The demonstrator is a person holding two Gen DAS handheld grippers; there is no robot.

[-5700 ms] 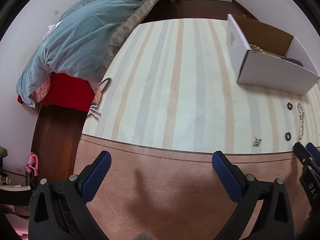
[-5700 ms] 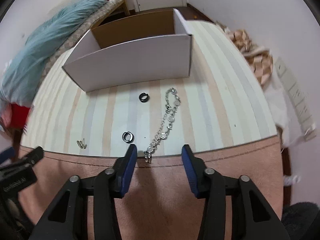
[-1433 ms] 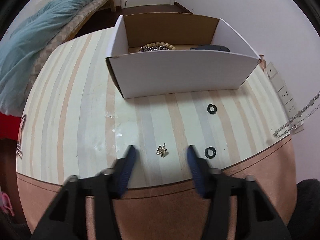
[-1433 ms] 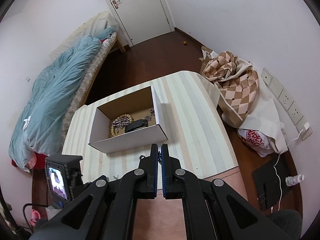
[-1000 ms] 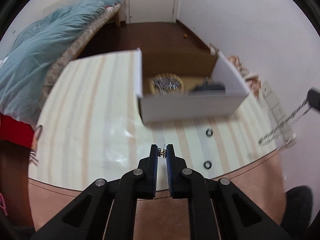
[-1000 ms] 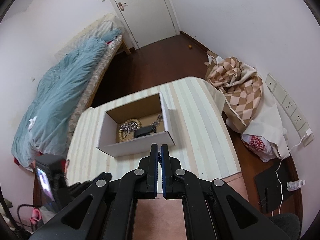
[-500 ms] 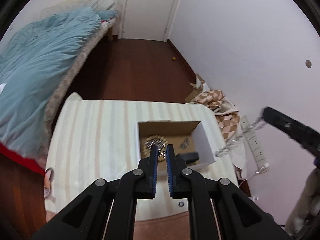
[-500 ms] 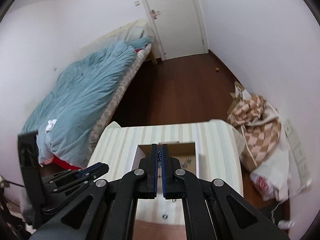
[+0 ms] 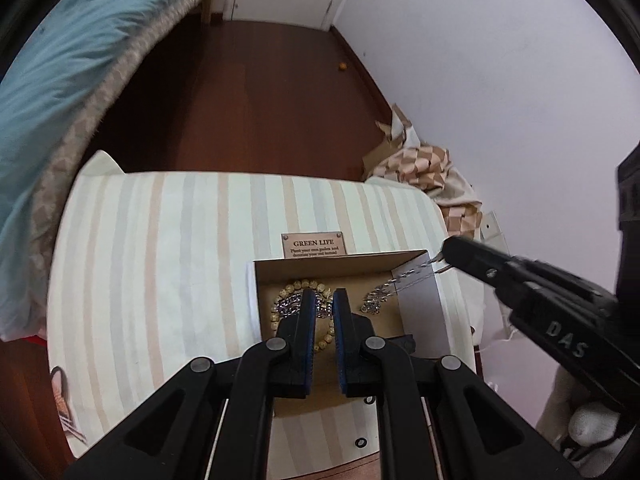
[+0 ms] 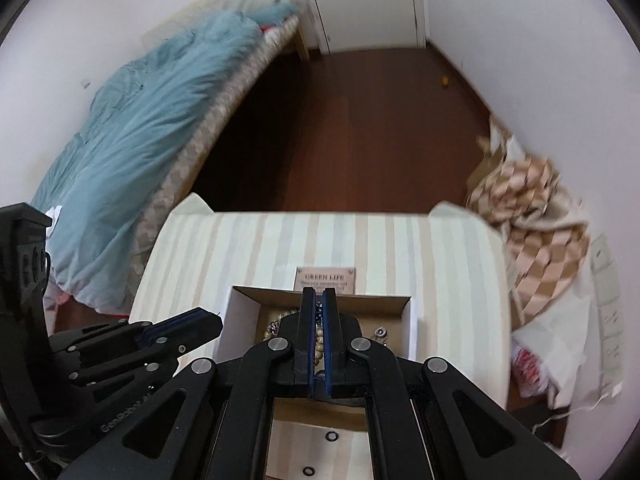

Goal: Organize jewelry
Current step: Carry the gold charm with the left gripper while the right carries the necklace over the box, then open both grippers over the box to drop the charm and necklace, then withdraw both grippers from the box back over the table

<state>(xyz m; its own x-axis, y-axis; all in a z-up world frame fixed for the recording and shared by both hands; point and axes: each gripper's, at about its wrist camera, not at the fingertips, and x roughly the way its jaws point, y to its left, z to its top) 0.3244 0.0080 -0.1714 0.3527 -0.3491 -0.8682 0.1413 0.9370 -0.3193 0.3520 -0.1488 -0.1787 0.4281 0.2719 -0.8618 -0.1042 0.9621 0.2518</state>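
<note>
Left wrist view: closed left gripper [image 9: 323,296] hides the box's [image 9: 420,304] beads; right gripper [image 9: 444,254] clamps a blurred chain [image 9: 412,278].

A rumpled teal duvet [image 10: 152,120] covers the bed beside a dark wooden floor [image 10: 360,120], a checked beige blanket [image 10: 532,216] lies heaped against the white wall, and a white door [image 10: 360,0] (closed) stands beyond.

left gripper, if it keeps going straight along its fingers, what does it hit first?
Most likely the beaded bracelet lying in the open cardboard box: the left gripper points steeply down into the box, with its tips over the beads and the chains coiled inside them. The gap above them is unclear.
</note>
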